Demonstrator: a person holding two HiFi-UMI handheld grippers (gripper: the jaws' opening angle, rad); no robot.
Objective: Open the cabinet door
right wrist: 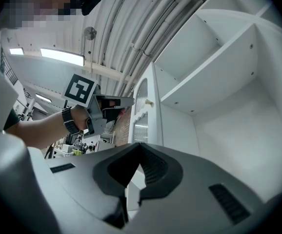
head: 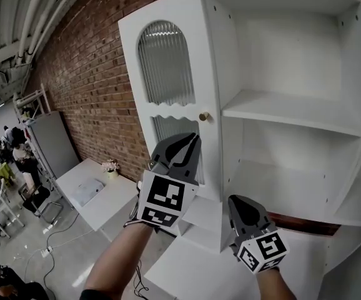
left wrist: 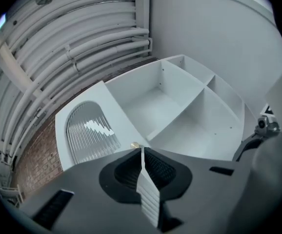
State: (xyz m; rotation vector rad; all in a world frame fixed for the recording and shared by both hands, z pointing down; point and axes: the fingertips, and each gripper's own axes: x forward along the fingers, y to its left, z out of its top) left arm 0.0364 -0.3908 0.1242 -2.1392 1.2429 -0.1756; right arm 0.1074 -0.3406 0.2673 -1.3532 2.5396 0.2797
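the right gripper (head: 242, 204) was held nearest, jaws shut on nothing. the left gripper (head: 192, 140), likewise closed and empty, was pointed at the knob (head: 203, 116) just beyond its tips, on the door (head: 168, 64), judged already open leftward.

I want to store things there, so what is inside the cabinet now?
Inside the cabinet, only bare white shelves show beside the open door. The right tongs cover part of the bottom compartment's edge, and the right section runs out of frame.
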